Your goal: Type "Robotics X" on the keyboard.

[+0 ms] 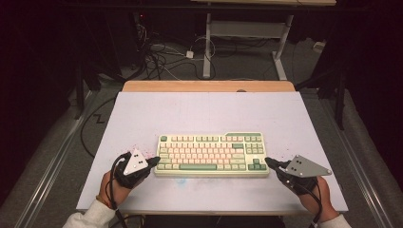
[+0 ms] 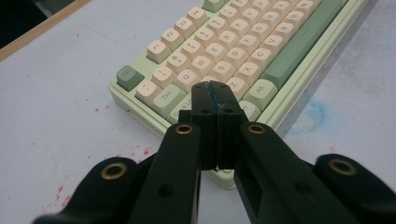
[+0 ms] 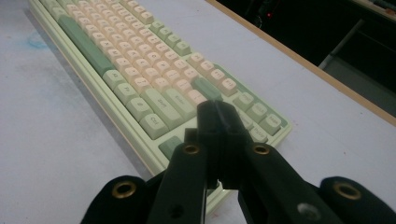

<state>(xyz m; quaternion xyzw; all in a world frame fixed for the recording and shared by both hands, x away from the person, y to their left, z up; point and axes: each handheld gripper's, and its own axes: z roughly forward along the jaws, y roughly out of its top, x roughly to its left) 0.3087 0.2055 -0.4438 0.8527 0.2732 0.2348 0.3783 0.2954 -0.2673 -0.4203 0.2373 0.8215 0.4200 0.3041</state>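
Keyboard (image 1: pixel 212 154) between closed left claw (image 1: pixel 154 162) and right claw (image 1: pixel 269 163)

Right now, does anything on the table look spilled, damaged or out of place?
Small red specks stain the table left of the keyboard, and a faint blue smudge marks it near the front edge. The keyboard sits square, undamaged.

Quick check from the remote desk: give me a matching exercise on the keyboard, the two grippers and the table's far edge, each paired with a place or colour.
Things:
1. keyboard
2. left gripper
3. right gripper
4. space bar

Descriptions:
A. long green key in the front row
B. shut, at the keyboard's left end
C. pale green case, middle of the white table
D. shut, at the keyboard's right end

Pairs: 1-C, 2-B, 3-D, 4-A
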